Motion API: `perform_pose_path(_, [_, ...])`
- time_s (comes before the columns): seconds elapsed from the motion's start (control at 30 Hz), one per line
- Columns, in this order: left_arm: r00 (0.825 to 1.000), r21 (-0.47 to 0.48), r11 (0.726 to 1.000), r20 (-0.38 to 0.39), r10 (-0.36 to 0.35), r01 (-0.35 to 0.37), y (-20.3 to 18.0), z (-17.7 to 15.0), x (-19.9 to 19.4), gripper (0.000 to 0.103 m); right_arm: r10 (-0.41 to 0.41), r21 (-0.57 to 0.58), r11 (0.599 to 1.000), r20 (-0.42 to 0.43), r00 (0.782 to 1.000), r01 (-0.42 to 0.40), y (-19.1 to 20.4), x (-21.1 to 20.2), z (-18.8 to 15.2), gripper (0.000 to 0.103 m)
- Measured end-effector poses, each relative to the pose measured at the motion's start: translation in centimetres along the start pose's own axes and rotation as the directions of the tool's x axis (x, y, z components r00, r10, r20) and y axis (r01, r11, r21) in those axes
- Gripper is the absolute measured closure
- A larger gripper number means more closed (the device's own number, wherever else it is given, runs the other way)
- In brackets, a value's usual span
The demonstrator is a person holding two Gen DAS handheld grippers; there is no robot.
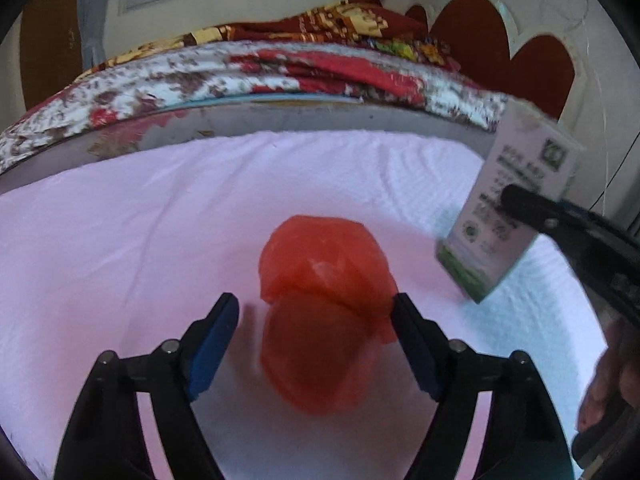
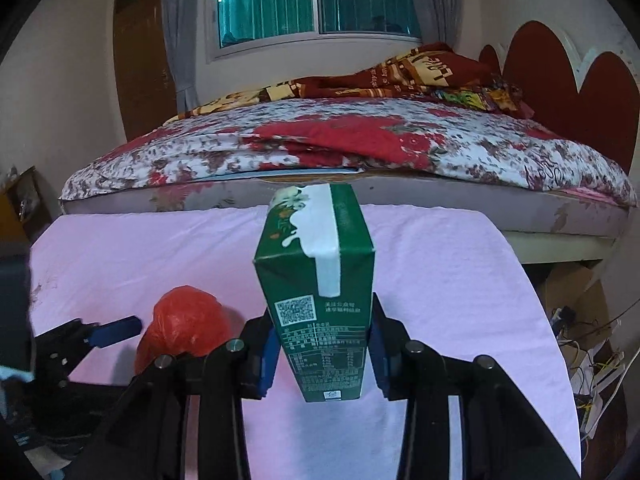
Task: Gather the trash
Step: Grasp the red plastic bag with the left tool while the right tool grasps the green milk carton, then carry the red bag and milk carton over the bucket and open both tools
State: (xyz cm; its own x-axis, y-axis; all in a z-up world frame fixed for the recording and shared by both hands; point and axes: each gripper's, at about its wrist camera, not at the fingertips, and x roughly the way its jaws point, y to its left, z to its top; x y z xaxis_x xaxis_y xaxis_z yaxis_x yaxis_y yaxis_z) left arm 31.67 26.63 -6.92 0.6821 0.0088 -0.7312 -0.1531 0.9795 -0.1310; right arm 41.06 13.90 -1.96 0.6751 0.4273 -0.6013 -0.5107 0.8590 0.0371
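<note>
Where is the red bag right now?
The red bag lies on the pink cloth between the open left tongs, left of the carton in the right tongs.

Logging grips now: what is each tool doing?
Left tool: open around the red plastic bag.
Right tool: closed on the green carton.

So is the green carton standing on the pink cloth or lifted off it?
Lifted and tilted. The green carton is clamped between the right gripper pads, its bottom edge clear of the pink cloth.
</note>
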Motion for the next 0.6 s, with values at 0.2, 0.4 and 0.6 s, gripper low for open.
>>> perform_pose_path(0.2, [0.998,-0.054,0.997,-0.006,-0.060,0.060,-0.2,0.2,0.1,0.066,-0.006,0.021,1.000,-0.002,1.000,0.006,-1.3,-1.2,-0.7,0.062])
perform_pose_path(0.4, [0.994,-0.012,0.997,0.077,-0.071,0.072,-2.2,0.0,-4.3,0.066,-0.023,0.034,0.999,0.010,1.000,0.023,-2.5,-4.4,-1.6,0.062])
perform_pose_path(0.6, [0.992,0.029,0.997,0.098,-0.078,0.076,-4.5,-1.1,-8.0,0.066,-0.047,0.039,0.998,0.011,0.999,0.046,-3.2,-8.9,-3.3,0.062])
